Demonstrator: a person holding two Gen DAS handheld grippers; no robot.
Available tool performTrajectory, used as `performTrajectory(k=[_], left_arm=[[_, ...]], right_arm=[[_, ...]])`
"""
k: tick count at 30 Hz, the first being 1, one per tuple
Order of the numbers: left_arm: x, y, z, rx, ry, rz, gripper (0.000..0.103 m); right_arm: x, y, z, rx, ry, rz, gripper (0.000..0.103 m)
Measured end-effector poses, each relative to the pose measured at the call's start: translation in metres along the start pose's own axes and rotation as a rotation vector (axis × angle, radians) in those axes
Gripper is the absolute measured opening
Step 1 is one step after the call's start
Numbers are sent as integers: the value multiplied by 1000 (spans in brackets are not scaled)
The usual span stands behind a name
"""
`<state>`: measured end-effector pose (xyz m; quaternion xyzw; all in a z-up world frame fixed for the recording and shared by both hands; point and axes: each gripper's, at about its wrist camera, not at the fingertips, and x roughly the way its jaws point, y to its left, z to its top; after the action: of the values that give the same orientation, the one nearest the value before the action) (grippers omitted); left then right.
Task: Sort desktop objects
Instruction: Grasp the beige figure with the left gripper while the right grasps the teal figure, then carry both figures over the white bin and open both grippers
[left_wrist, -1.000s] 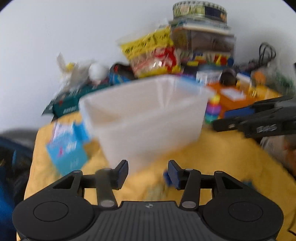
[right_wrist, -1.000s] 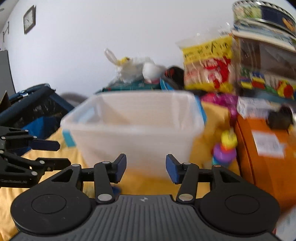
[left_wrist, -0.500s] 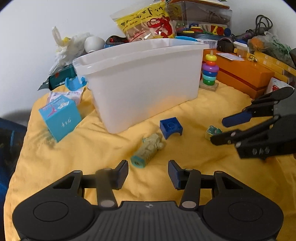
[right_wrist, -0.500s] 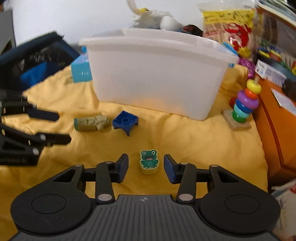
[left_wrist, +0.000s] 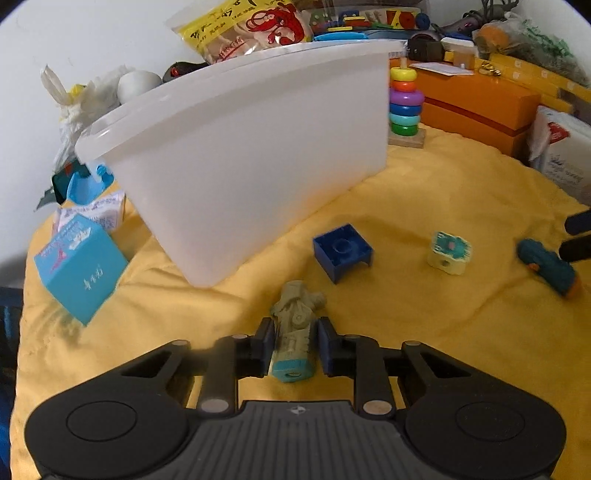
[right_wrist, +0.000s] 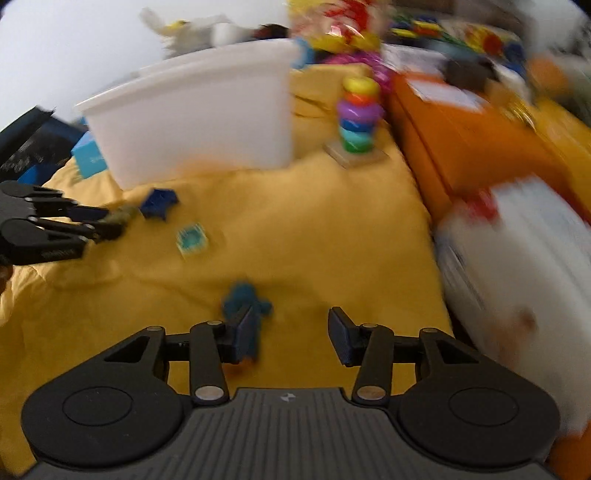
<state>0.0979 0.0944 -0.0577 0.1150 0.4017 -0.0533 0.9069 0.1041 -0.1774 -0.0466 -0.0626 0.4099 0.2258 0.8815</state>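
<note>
Closing left fingers (left_wrist: 266, 345) — green toy (left_wrist: 294, 334) between

A plain white wall (left_wrist: 92, 44) fills the far side of the room from ten to twelve o'clock, evenly lit by soft, diffuse light with no hard shadows. The work surface is covered by a yellow cloth (left_wrist: 424, 192) that wrinkles into shallow folds and spreads from the near edge to the clutter at the back. At nine o'clock in the right wrist view, past the cloth's edge, stands dark blue and black furniture (right_wrist: 33, 147), too blurred to identify. At seven o'clock in the left wrist view a strip of deep blue (left_wrist: 5, 424) shows beyond the cloth.
</note>
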Motion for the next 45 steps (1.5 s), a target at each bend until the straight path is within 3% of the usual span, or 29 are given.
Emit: performTrajectory(k=[5,10,19,24,25,28,34,41,45], left_arm=[[-30,-11,-23,-97,39,-87,28],[-58,-36,-40,-156,28,-87,27],[-49,-49,-47,-157,48,-62,31],[-47,-48,-46,-171,37,-67,27],[-48,-48,-46,-174,36,-68,27],[-56,-45,-42,-184,10,-63,27],[-93,-18,2,-198,-147,-24,27],[-118,21,79,-168,-354,67,27],[-115,40,115,-160,-422,124,27]], right_arm=[[-9,2,-16,-20,18,4,48],[-10,26,-5,-95,-38,47,47],[13,56,6,-199,0,144,51],[28,59,4,-173,44,182,42],[27,60,4,-188,34,178,33],[21,58,6,-202,31,183,33],[-4,55,33,-242,-69,153,33],[-28,46,115,-227,-285,140,33],[-26,52,159,-243,-377,116,34]])
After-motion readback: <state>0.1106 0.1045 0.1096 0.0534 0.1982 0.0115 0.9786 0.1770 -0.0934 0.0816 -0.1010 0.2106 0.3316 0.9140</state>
